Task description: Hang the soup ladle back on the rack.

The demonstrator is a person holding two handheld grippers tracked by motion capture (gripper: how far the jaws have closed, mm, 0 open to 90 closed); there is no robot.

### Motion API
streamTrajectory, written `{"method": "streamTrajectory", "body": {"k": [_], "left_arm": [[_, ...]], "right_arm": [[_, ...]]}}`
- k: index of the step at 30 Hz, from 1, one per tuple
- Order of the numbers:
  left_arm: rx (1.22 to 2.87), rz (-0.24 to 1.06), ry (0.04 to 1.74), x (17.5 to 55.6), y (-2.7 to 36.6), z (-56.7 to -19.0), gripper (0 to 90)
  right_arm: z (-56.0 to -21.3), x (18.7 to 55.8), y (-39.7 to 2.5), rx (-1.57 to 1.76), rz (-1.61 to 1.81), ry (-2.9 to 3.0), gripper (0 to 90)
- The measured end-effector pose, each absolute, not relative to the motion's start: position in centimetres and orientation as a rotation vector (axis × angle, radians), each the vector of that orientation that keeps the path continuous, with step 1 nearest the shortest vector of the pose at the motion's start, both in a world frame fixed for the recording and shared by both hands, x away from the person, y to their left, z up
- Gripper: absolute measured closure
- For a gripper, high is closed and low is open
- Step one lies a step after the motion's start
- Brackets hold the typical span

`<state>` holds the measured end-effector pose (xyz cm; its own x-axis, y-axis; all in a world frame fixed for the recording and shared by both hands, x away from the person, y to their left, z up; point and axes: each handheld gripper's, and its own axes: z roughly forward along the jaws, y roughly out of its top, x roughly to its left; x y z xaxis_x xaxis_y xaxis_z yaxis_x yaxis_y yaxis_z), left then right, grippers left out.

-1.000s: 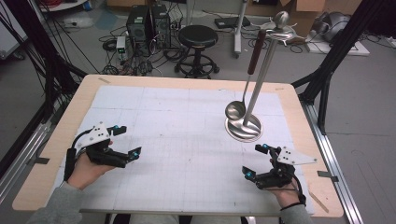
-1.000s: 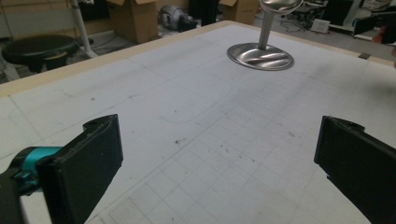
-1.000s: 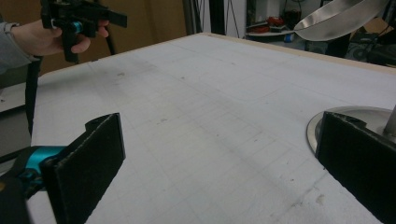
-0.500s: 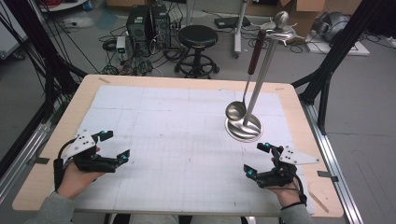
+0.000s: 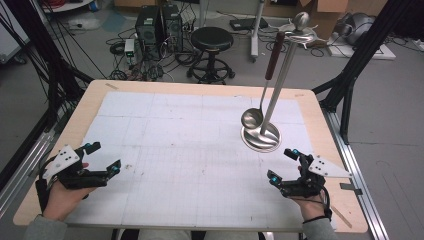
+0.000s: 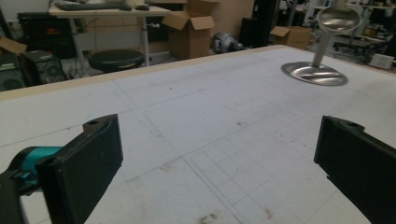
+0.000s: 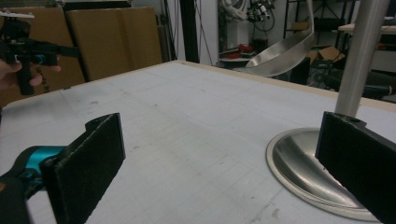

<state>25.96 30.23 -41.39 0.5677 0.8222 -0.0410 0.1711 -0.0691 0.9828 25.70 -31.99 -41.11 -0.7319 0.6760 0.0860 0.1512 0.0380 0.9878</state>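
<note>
A steel stand (image 5: 279, 87) with a round base (image 5: 260, 138) rises at the table's right. A ladle (image 5: 252, 118) with a brown handle hangs from its top, bowl just above the base. My left gripper (image 5: 104, 157) is open at the near left with nothing between its jaws. My right gripper (image 5: 282, 164) is open at the near right, a short way in front of the base. The left gripper view has my open left gripper (image 6: 217, 172), the base (image 6: 314, 73) and ladle bowl (image 6: 338, 18) far off. The right gripper view puts my open right gripper (image 7: 219, 172) close to the base (image 7: 299, 168), pole (image 7: 362, 56) and ladle bowl (image 7: 280, 51).
A white gridded mat (image 5: 190, 150) covers the wooden table (image 5: 87, 102). Behind the far edge stand a black stool (image 5: 212, 40), computer towers (image 5: 159, 25) and floor cables. Black frame posts (image 5: 360, 55) and metal rails (image 5: 360, 175) flank the table. The other hand's gripper (image 7: 28, 49) appears far off.
My left gripper has drifted left toward the table's near-left corner. The right gripper has shifted only slightly. Both stay open; the stand and ladle have not moved.
</note>
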Motion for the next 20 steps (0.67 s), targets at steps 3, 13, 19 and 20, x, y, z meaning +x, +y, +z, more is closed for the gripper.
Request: {"method": "streamTrajectory", "body": {"k": [3,13,19,20], "left_arm": [[1.569,0.684,0.889,25.9,30.8,-41.6,1.7],[1.534,0.658,0.934,24.7,31.7,-41.7,1.7],[1.548,0.656,0.937,24.4,31.7,-42.1,1.7],[1.547,0.654,0.933,24.5,31.7,-42.1,1.7]], "right_arm": [[-41.0,25.5,-32.2,0.841,1.730,1.890,0.5],[-41.1,25.6,-33.2,0.865,1.727,1.874,0.5],[-41.3,25.7,-33.9,0.894,1.721,1.853,0.5],[-41.3,25.7,-33.8,0.894,1.723,1.852,0.5]]}}
